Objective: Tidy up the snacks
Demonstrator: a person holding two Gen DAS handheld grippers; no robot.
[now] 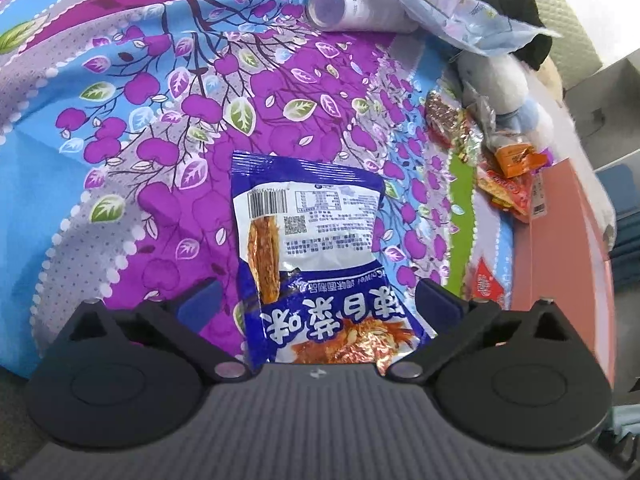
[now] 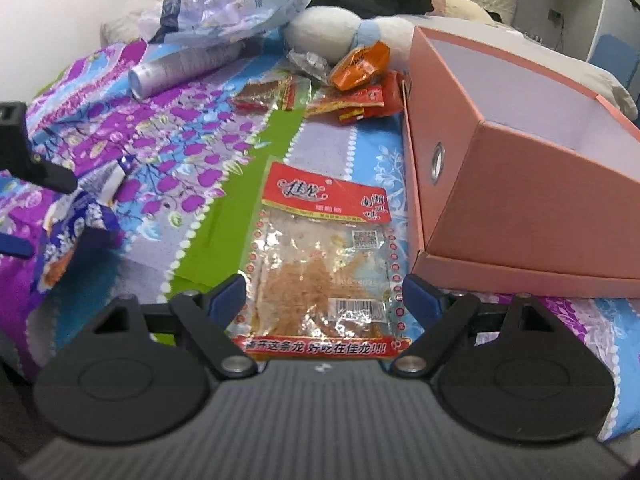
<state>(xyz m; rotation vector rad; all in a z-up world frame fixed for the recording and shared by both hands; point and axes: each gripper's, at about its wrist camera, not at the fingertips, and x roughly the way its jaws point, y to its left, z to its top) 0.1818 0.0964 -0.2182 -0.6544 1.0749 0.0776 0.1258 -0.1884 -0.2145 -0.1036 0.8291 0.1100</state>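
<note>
Your left gripper (image 1: 318, 300) straddles the blue packet (image 1: 316, 248), jaws wide, nothing pinched. Right gripper (image 2: 325, 294), jaws apart too, flanks the clear packet (image 2: 324, 264) beside the pink box (image 2: 520, 208).

Each gripper is showing the same build: the left gripper (image 1: 316, 304) and right gripper (image 2: 325, 294) are wearing blue pads on black linkage arms, silver pivot screws, round black housings and a ribbed grey body.
</note>
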